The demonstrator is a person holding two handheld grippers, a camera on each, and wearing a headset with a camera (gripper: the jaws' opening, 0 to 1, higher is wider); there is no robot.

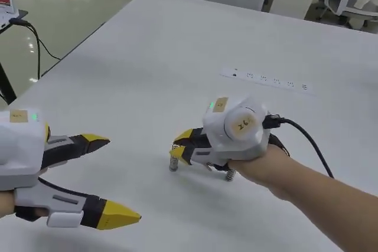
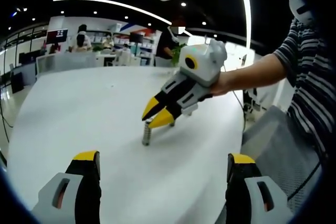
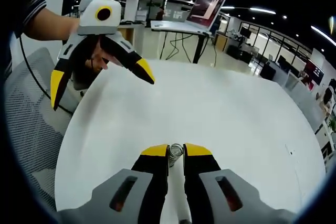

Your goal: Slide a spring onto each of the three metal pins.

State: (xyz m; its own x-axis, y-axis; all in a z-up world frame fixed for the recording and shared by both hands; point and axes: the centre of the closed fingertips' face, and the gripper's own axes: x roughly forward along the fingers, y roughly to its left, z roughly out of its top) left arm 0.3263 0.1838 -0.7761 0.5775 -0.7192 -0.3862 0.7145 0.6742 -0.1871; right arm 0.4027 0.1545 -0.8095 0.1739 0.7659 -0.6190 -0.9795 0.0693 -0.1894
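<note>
Right claw point(image 3: 176, 149): jaws nearly together, nipping the top of a spring point(image 2: 146, 135). I judge I hold it upright to steady it down its pin, which I cannot make out.
Left claw point(image 1: 118, 178): jaws wide apart, holding nothing, hanging well clear.
Second spring point(image 1: 230, 174): upright under my right hand, on the white surface point(image 1: 177, 57).

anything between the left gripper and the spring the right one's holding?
Nothing: the table stretch from the left gripper to the spring in the right gripper is bare, as the head view and left gripper view show.
</note>
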